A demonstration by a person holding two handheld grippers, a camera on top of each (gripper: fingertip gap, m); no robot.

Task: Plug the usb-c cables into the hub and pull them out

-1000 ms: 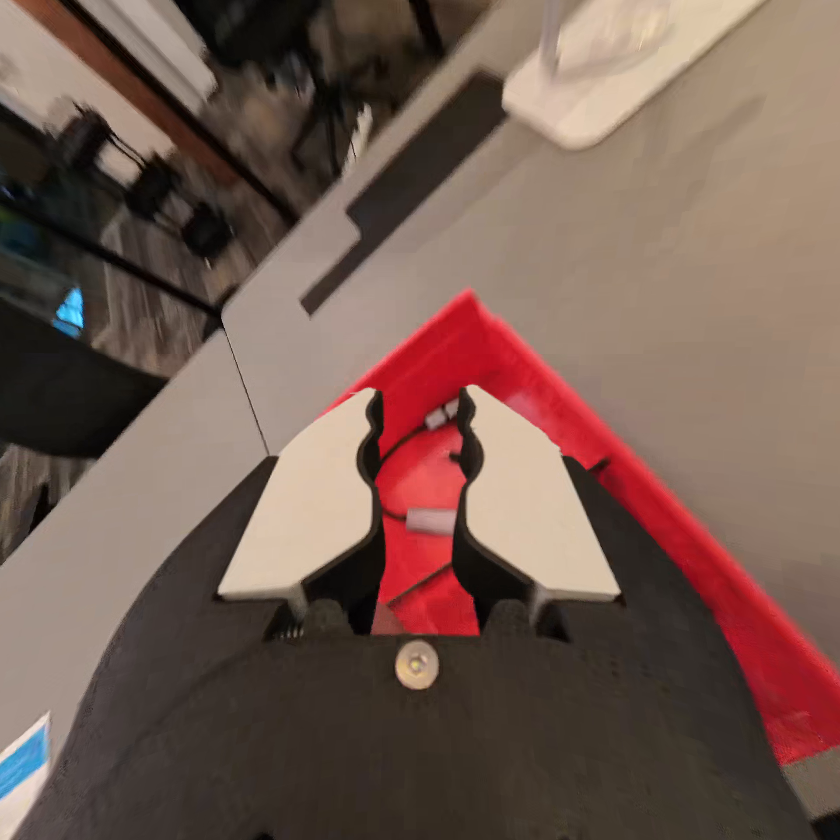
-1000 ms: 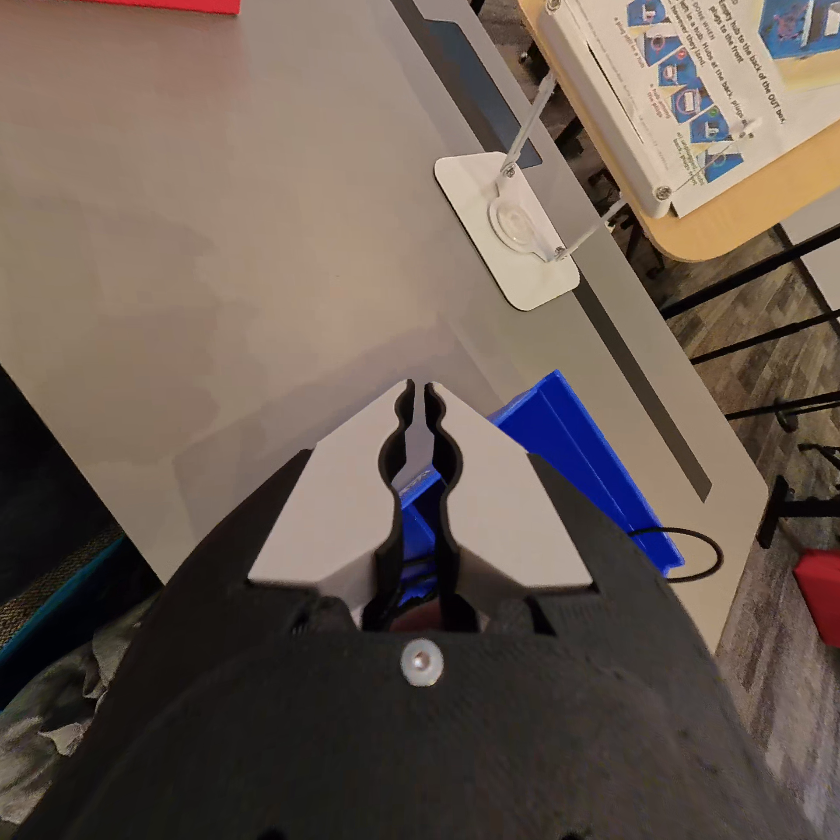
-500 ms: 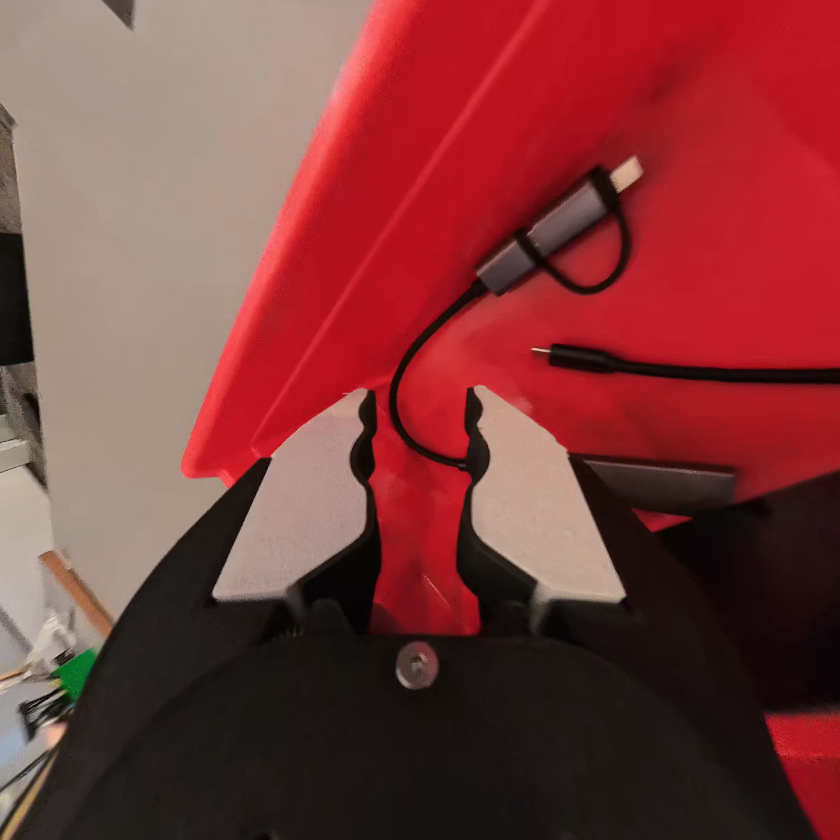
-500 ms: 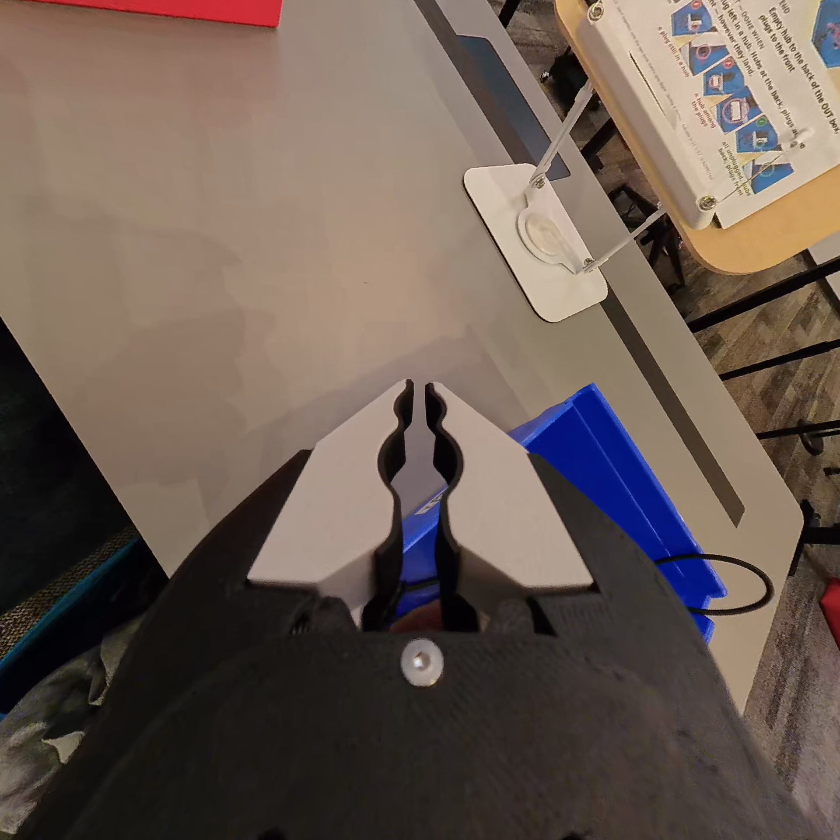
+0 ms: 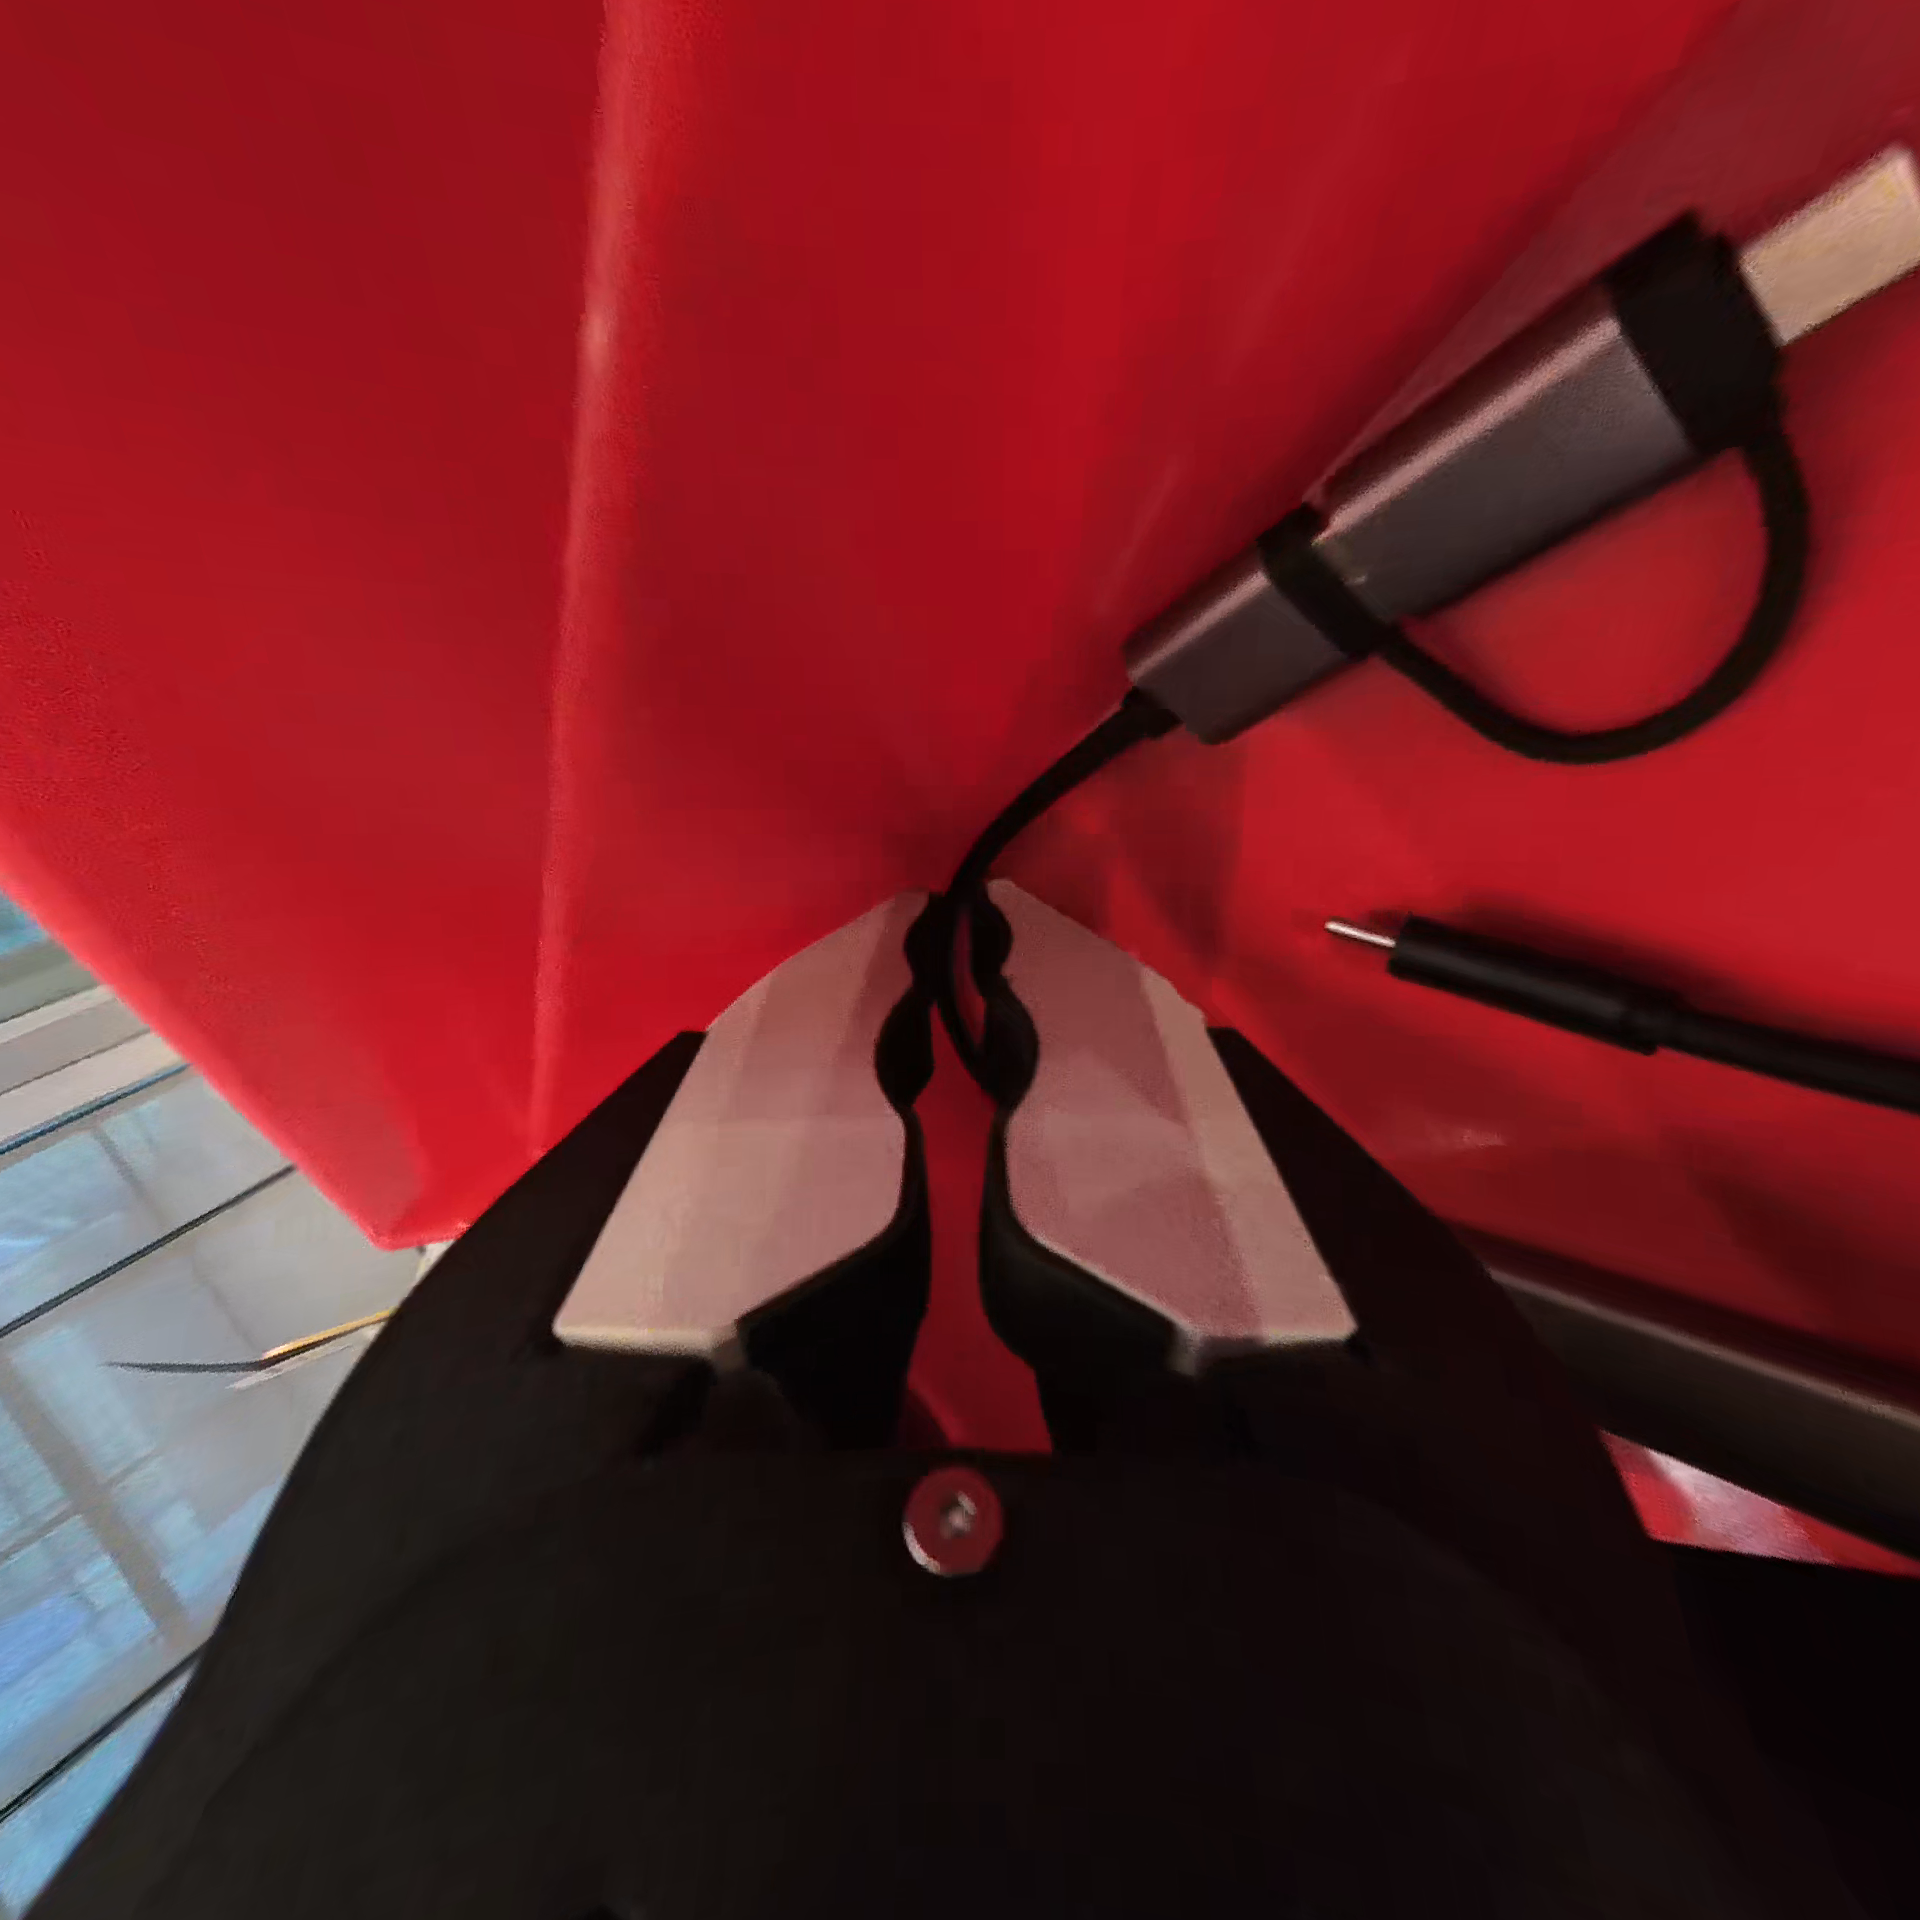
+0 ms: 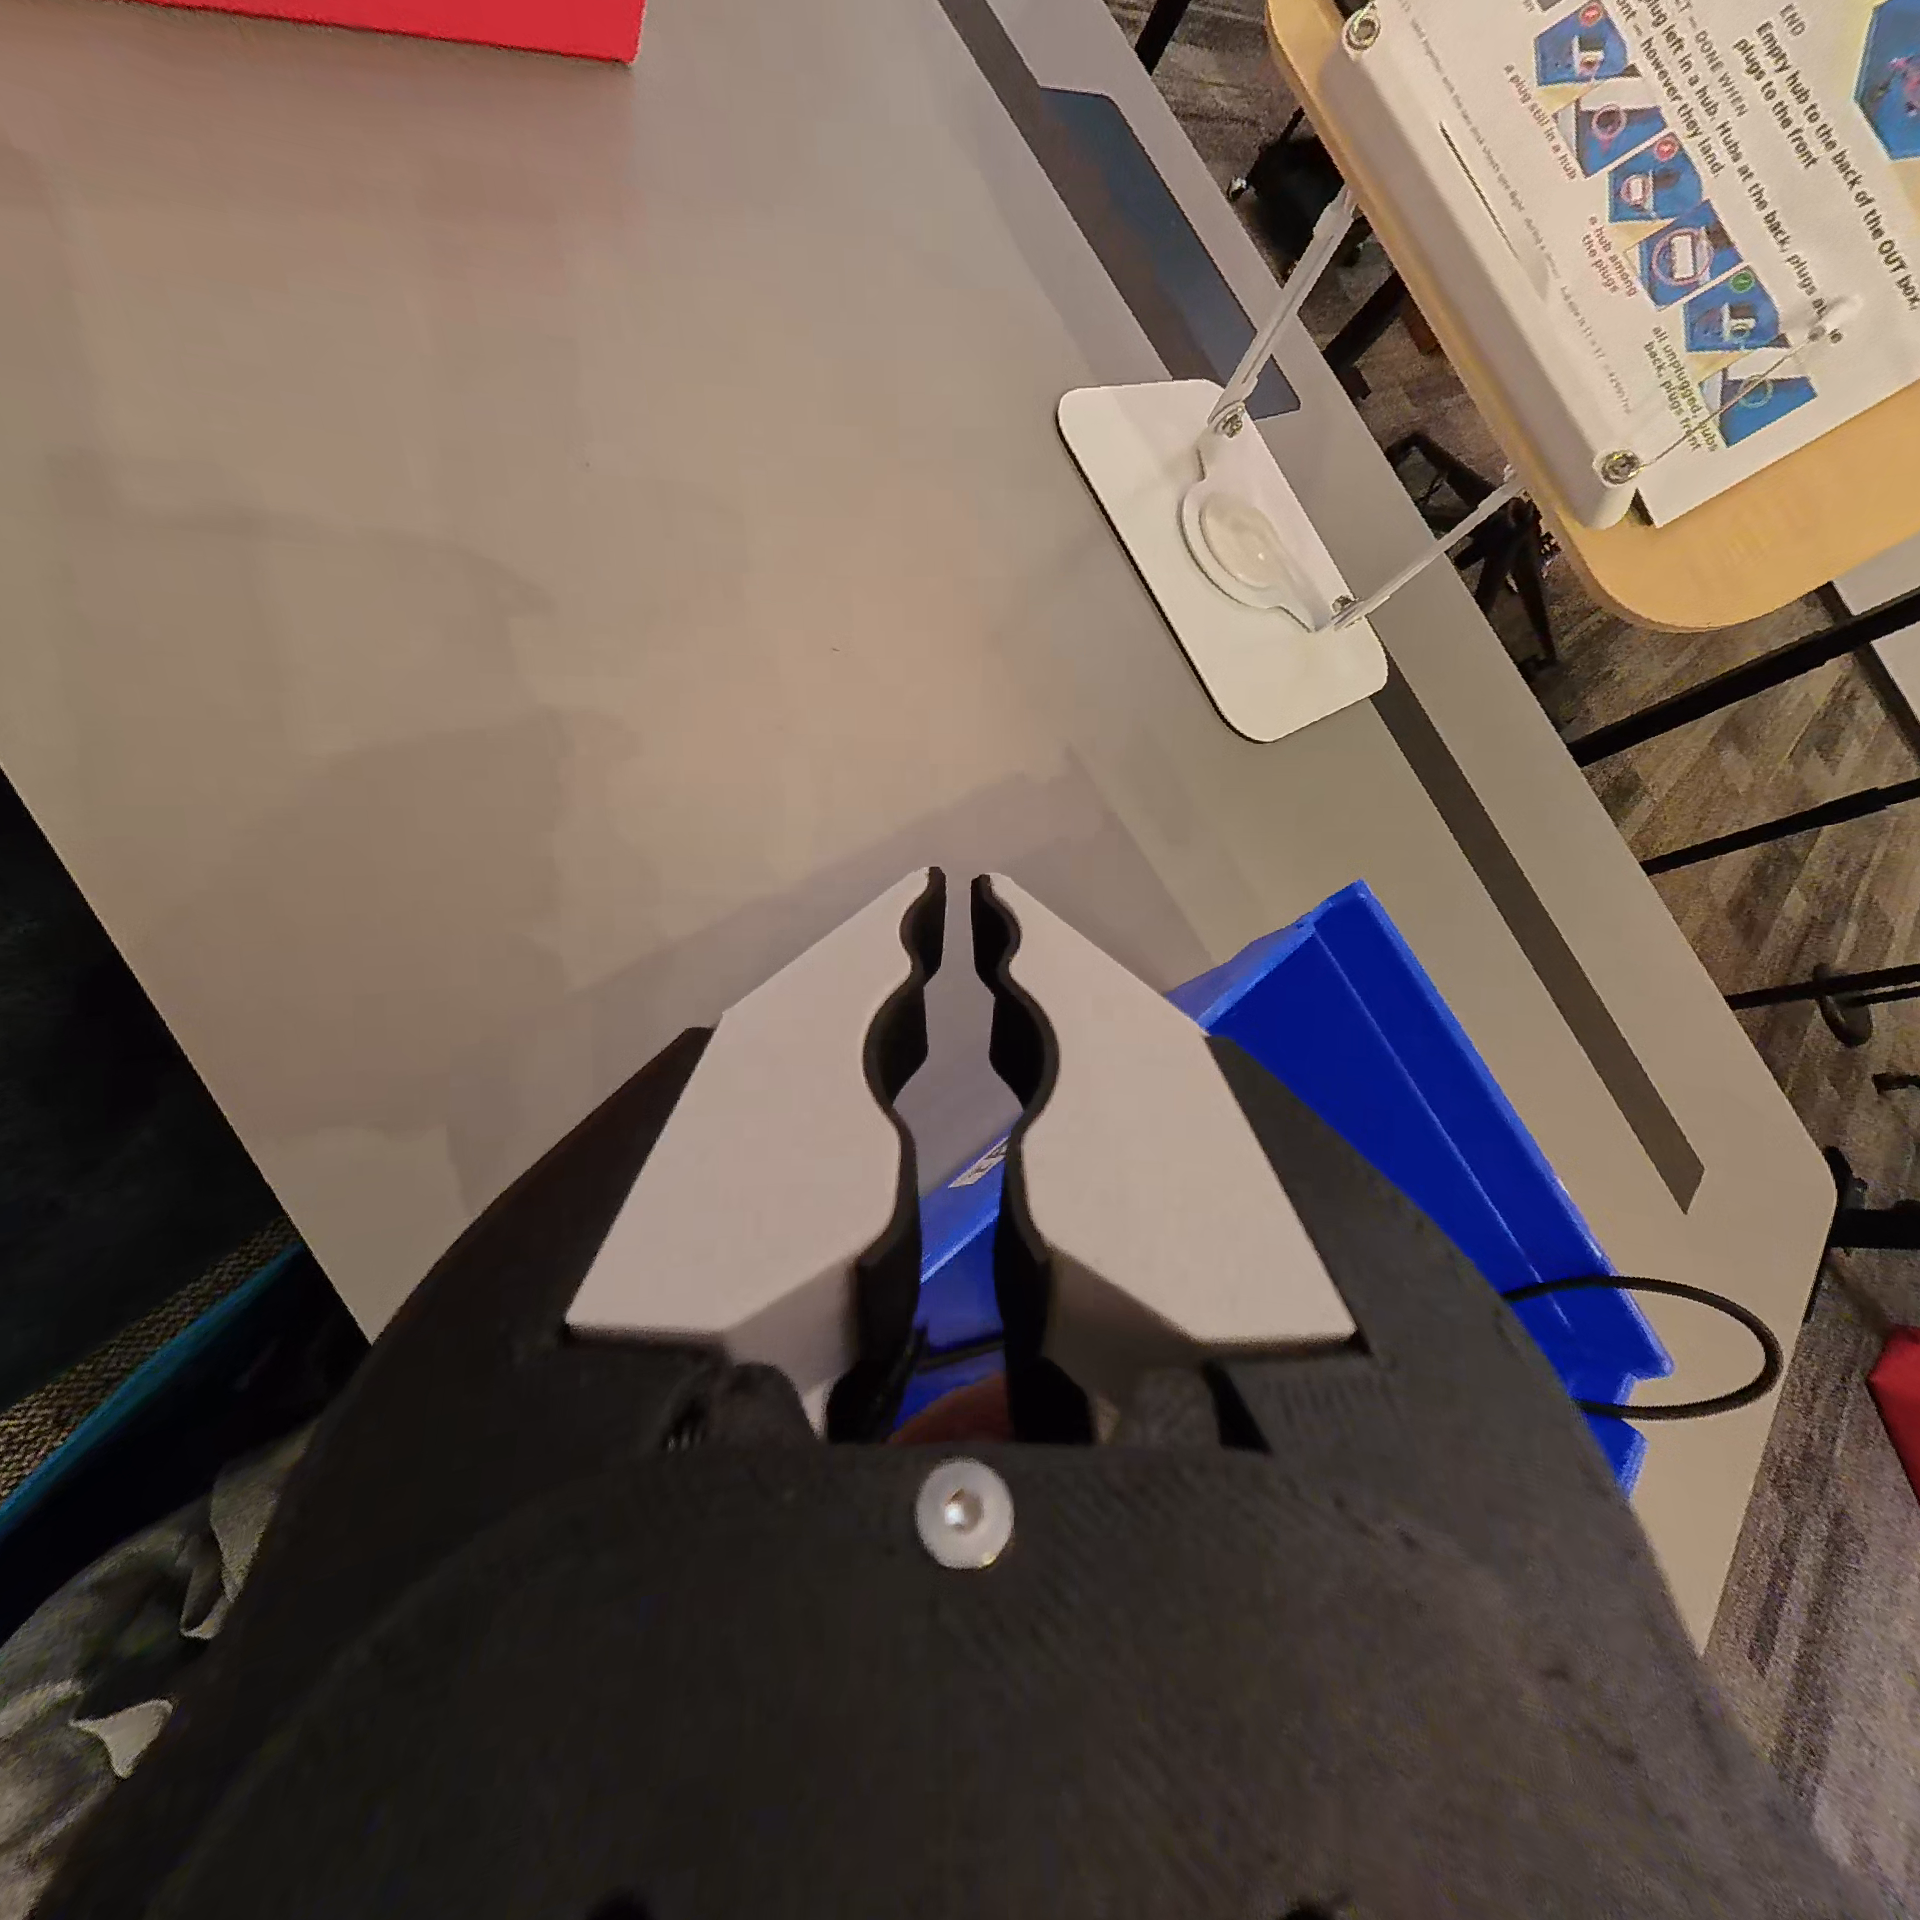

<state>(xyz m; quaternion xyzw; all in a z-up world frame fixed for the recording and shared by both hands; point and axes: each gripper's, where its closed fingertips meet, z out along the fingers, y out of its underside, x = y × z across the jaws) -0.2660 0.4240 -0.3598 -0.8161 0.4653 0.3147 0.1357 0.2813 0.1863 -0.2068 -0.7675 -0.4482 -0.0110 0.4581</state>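
Closing since the earlier frame, the left gripper point(image 5: 954, 914) now pinches the hub's black cable point(image 5: 1049, 805) inside the red bin point(image 5: 727, 416); its grey plug point(image 5: 1455, 499) lies upper right. Right gripper point(image 6: 956, 883), nearly pressed together, holds nothing over the table point(image 6: 520, 468).

Grey hub point(image 5: 1704, 1429) flat in red bin point(image 5: 727, 520), its grey-plugged lead point(image 5: 1049, 800) pinched, loose black usb-c cable point(image 5: 1621, 1013) beside.

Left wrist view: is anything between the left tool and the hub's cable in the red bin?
No. The left tool has its jaws nearly shut around the hub's cable, which runs between its fingers. The loose usb-c plug lies apart to the right on the red bin floor.
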